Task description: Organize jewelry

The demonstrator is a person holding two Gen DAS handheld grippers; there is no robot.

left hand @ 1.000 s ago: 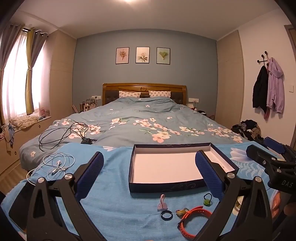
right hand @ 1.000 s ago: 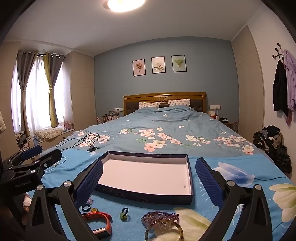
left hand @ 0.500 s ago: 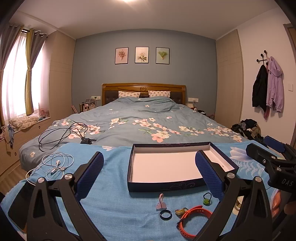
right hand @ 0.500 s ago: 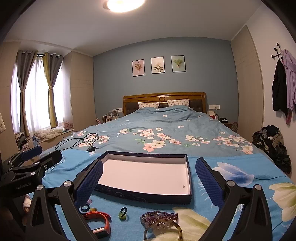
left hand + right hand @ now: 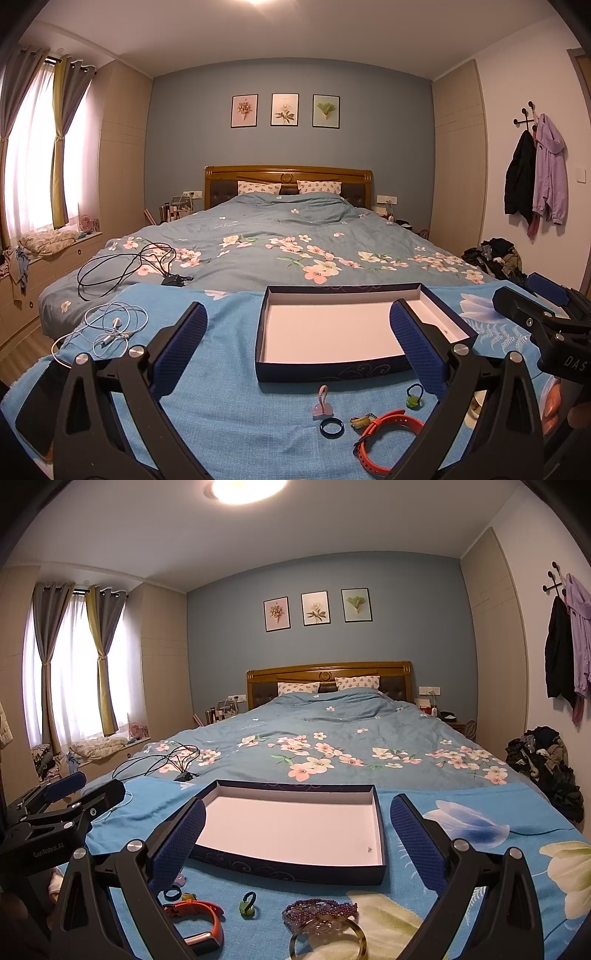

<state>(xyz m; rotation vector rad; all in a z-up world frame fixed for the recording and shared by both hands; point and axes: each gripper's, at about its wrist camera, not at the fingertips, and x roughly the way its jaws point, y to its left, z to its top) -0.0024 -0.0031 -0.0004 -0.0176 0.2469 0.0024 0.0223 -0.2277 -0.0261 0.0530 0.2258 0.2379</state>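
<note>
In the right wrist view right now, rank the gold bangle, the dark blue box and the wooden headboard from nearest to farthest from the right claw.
1. Gold bangle, low between the right claw fingers.
2. Dark blue box, just ahead, centre.
3. Wooden headboard, at the far wall.

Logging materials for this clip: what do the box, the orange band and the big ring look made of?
Box: likely cardboard, thin straight walls, printed navy outside, matte white inside.
Orange band: looks like silicone or rubber, smooth, flexed in a loop.
Big ring: probably metal, brassy sheen, rigid; could be coated plastic.
</note>
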